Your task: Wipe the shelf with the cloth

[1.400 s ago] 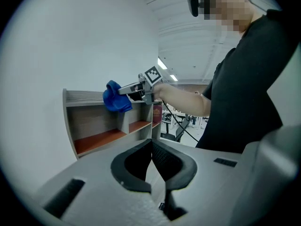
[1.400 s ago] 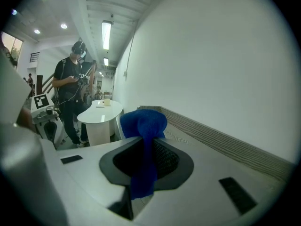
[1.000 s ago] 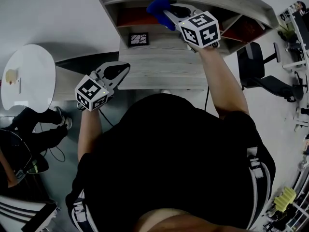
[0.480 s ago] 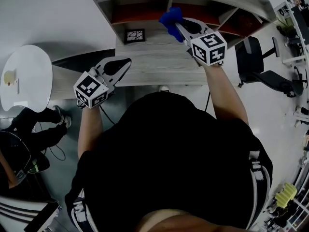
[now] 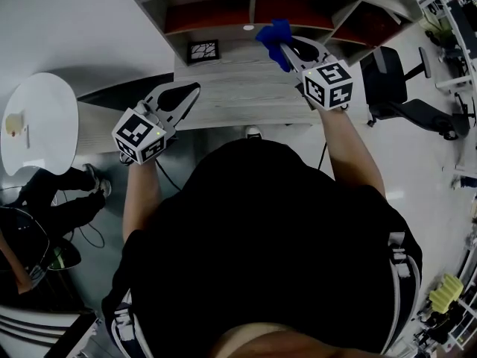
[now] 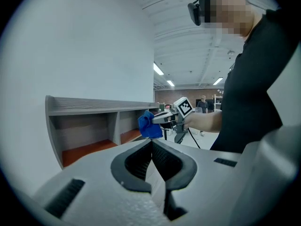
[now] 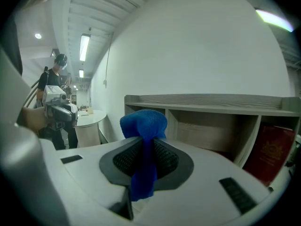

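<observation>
Blue bunched fabric cloth (image 5: 274, 37): head view, pinched in the right claw (image 5: 284, 47), held in front of the middle upright of the grey wood-grain shelf unit (image 5: 223, 80); contact with the boards cannot be told. Shelf compartments are lined red. A small square black-and-white patterned plaque (image 5: 203, 50) stands on the grey board just below the left compartment. The left claw (image 5: 192, 90) hangs low at the shelf's front left corner, apart from it. A white round tabletop (image 5: 37, 118) lies well to the left and a black chair (image 5: 387, 88) to the right.

Left gripper view: left claw (image 6: 151, 145), jaws pressed together with nothing between them. Beyond it the cloth (image 6: 149, 125) sits at the tip of the right claw (image 6: 159, 121), near the shelf unit (image 6: 94, 105). The two compartments in view show bare red floors.

Right gripper view: right claw (image 7: 145, 142), jaws narrow and clamped on the cloth (image 7: 143, 124), with a wad bulging above them and a tail hanging below. The shelf unit (image 7: 211, 100) lies ahead. A dark red cover with a faint crest (image 7: 273, 154) stands in the right-hand compartment. The tabletop (image 7: 89, 119) shows at the left.
</observation>
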Demonstrator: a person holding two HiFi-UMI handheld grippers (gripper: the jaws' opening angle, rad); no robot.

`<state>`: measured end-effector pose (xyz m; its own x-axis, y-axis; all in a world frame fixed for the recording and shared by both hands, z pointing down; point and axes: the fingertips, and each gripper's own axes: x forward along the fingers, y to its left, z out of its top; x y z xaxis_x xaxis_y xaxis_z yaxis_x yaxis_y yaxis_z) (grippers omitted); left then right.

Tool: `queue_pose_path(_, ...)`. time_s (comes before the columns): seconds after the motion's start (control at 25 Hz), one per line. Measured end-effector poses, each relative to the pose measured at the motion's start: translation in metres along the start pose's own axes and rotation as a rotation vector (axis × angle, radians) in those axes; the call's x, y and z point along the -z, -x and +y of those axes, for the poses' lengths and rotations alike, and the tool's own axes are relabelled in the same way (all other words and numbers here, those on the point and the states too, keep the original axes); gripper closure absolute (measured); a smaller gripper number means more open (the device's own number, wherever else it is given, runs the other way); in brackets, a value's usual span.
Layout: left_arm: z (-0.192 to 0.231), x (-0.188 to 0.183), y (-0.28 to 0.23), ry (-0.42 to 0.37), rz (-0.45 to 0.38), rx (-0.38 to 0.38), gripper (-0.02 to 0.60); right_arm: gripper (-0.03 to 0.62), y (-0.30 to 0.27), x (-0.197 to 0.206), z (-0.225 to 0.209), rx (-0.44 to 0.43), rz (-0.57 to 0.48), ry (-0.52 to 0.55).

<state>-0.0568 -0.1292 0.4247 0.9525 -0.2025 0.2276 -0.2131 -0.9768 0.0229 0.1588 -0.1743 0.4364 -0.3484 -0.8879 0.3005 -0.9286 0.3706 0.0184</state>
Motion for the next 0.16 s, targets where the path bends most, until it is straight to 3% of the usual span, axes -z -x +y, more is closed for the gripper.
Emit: queue_pose_path(0.16,-0.0064,-0.0085,-0.0022,-0.02,-0.035,0.0,0.565,0.533,0.0095,0.001,0.005,0.012,-0.004,0.017)
